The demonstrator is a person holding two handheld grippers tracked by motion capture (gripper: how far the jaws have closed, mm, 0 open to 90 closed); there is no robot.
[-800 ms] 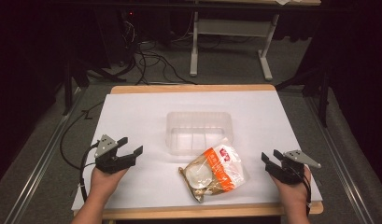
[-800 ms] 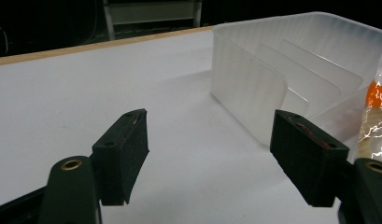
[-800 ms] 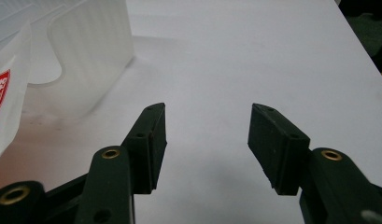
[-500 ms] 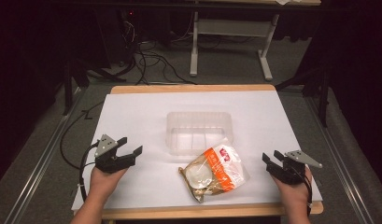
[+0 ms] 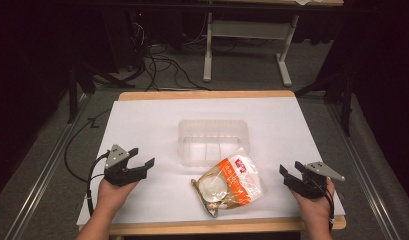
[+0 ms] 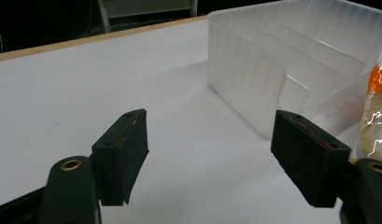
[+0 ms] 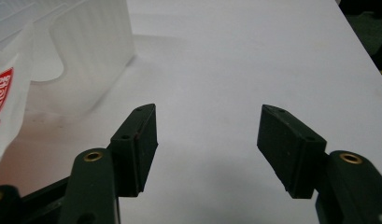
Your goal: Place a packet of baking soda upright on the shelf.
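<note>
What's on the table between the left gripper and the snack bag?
Nothing. In the high view, the left gripper and the snack bag have just bare white table between them. The clear plastic tub sits behind the bag, off that stretch.

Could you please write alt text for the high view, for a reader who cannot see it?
A sealed snack bag lies on a white table, touching the near edge of an empty clear plastic container. The left gripper and right gripper, both open, rest at either side.
</note>
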